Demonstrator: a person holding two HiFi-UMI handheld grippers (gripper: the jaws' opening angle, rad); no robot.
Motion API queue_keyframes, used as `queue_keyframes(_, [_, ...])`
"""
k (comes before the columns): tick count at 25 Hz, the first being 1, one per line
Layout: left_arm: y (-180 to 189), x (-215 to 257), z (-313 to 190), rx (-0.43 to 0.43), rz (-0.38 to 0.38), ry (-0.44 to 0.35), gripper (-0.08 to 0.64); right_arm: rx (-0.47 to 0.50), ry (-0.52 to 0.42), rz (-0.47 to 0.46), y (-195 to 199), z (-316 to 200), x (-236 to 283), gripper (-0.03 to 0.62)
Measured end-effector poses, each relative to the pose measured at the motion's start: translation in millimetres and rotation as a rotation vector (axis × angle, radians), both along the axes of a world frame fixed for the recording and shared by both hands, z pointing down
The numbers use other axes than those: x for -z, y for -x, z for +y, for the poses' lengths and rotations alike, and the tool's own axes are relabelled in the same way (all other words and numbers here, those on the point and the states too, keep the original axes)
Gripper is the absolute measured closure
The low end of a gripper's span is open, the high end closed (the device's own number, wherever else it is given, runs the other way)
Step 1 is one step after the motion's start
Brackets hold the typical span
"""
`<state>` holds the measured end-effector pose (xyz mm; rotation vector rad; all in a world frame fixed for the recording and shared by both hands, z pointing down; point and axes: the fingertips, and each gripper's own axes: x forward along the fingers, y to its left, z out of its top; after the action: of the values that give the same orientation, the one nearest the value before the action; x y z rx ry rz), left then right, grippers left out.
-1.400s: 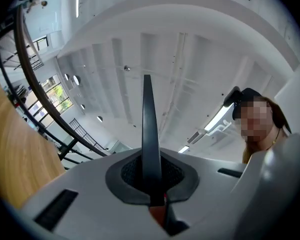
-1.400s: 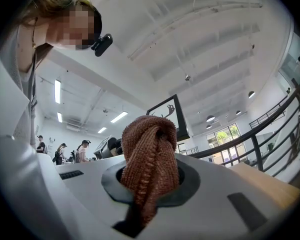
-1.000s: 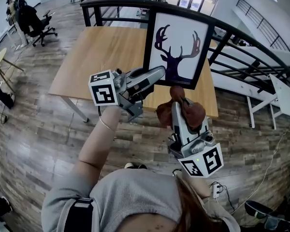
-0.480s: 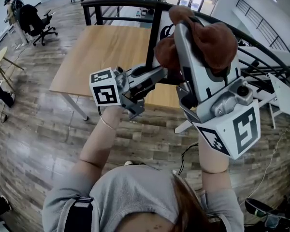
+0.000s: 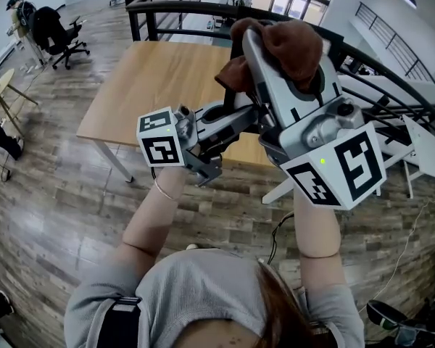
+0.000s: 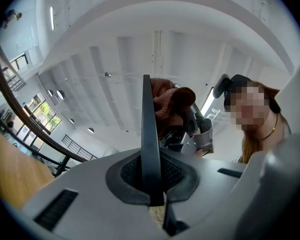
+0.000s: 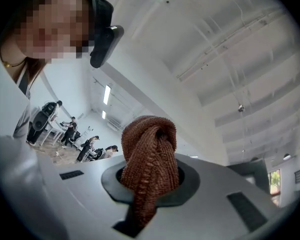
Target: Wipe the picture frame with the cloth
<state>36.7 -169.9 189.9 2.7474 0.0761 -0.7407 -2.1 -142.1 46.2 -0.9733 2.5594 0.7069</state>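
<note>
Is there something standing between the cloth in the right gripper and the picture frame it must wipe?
Nothing visible does. In the left gripper view the cloth sits directly beside the picture frame, whose edge the left gripper clamps; whether they touch I cannot tell.

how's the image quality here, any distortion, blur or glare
Head view: fisheye bows the railing; the right gripper looms close and oversized. Left gripper view: picture frame edge sharp, corners vignetted black. Right gripper view: cloth crisp, corners black too.
</note>
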Motion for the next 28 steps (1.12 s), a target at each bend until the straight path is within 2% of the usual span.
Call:
queue_keyframes(4, [3.3, -0.4, -0.9, 0.024, -0.02, -0.013, 0.543, 0.021, 0.079, 0.01, 4.7, -5.9, -8.0, 0.547])
queue_keyframes(10, [5.7, -7.3, -8.2, 0.033, -0.025, 0.004, 0.543, -0.036, 0.106, 0.074, 9.4, -13.0, -31.3, 0.546])
queue_keyframes(14, [8.6, -7.6, -9.6, 0.042, -0.037, 0.009, 0.543, -0.022, 0.154, 0.088, 13.1, -11.3, -45.8, 0.548])
queue_keyframes(22, [13.4, -8.4, -18.6, 0.053, 0.003, 0.04, 0.543, -0.011, 0.229, 0.11, 9.6, -11.2, -80.0, 0.546])
queue_keyframes(28, [14.0, -6.3, -18.6, 0.077, 0.004, 0.036, 0.543, 0.023, 0.278, 0.134, 10.4, 0.5, -105.4, 0.546])
